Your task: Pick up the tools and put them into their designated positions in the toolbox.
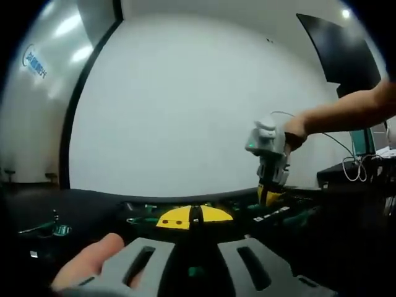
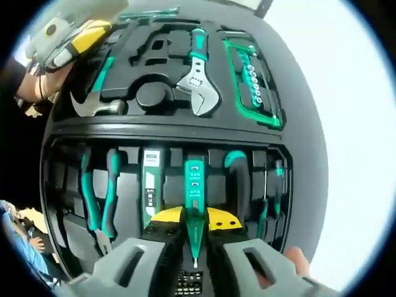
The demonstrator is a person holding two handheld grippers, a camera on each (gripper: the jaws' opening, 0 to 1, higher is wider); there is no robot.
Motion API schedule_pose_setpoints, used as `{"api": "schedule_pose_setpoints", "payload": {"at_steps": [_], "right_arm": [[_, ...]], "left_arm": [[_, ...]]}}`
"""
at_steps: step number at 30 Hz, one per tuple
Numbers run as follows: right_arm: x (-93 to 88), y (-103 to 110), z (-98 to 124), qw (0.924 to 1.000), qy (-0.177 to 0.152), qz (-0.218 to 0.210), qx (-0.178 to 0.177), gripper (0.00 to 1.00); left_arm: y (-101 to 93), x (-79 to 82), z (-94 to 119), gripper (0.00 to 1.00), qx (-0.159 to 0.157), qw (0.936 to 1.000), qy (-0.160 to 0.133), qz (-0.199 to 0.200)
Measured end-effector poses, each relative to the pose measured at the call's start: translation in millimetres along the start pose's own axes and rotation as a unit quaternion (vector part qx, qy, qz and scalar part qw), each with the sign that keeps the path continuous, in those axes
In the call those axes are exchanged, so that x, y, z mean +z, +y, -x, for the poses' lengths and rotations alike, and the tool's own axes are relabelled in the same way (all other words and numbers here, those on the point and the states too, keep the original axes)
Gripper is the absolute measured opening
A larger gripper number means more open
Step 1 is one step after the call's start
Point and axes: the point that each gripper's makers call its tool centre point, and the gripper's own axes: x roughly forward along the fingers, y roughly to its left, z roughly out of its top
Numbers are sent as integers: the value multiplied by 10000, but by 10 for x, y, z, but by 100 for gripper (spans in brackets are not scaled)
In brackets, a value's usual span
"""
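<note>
The right hand-held gripper point(image 2: 195, 263) grips a green tester pen point(image 2: 193, 210), holding it over the lower half of the open toolbox point(image 2: 74, 133), whose upper tray carries a wrench point(image 2: 199, 77) and hammer point(image 2: 93, 105). In the left gripper view, the left hand-held gripper point(image 1: 195, 272) hangs low beside the toolbox edge; whether its jaws hold anything cannot be told, and the right one stands across the counter point(image 1: 37, 210).

The left gripper view sits low at the near edge of the toolbox point(image 1: 204, 213), looking almost level across it at a white wall point(image 1: 185, 105), so the box is just a thin dark strip. The right gripper point(image 1: 270, 185) hangs over the box's far right side there. The right gripper view looks steeply down into the open toolbox point(image 2: 167, 130) from close up, with both trays spread out below. The toolbox is what the two views share.
</note>
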Motion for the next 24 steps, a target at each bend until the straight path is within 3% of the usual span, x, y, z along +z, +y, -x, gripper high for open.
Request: {"api": "schedule_pose_setpoints", "payload": {"at_steps": [12, 17, 24], "right_arm": [[40, -4, -3, 9998, -189, 40, -1, 11], [228, -58, 64, 9956, -821, -432, 154, 11], [94, -18, 13, 9971, -690, -295, 120, 11]], "left_arm": [[10, -7, -1, 5, 30, 10000, 27, -33], [16, -9, -1, 5, 39, 10000, 32, -39], [20, -19, -14, 5, 39, 10000, 45, -58]]}}
